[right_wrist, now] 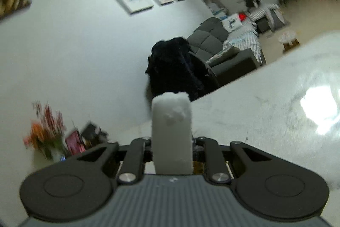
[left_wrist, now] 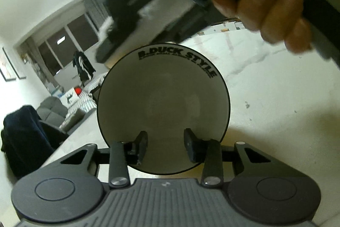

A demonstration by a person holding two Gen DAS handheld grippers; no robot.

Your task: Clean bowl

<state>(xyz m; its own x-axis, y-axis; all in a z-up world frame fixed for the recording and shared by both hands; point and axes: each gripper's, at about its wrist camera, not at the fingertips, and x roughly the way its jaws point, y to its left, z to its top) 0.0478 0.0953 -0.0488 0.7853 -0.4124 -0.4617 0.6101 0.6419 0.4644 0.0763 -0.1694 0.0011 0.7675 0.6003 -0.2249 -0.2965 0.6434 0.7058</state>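
Observation:
A grey bowl (left_wrist: 163, 103) with a black rim and "B.DUCK STYLE" printed inside faces the left wrist camera above the white marble table (left_wrist: 265, 99). My left gripper (left_wrist: 165, 142) has its fingers (left_wrist: 141, 142) apart in front of the bowl's lower inside; no pad visibly presses on it. A white sponge block (right_wrist: 172, 127) stands upright in my right gripper (right_wrist: 172, 143), which is shut on it, over the table's edge (right_wrist: 244, 112). In the left wrist view, a person's hand (left_wrist: 269, 10) holds that blurred dark gripper above and behind the bowl.
Beyond the table's edge stand a chair draped in dark cloth (right_wrist: 174, 69) and a grey sofa (right_wrist: 223, 46). Flowers and boxes (right_wrist: 48, 133) sit low by the white wall. The marble carries a few dark specks (left_wrist: 246, 104).

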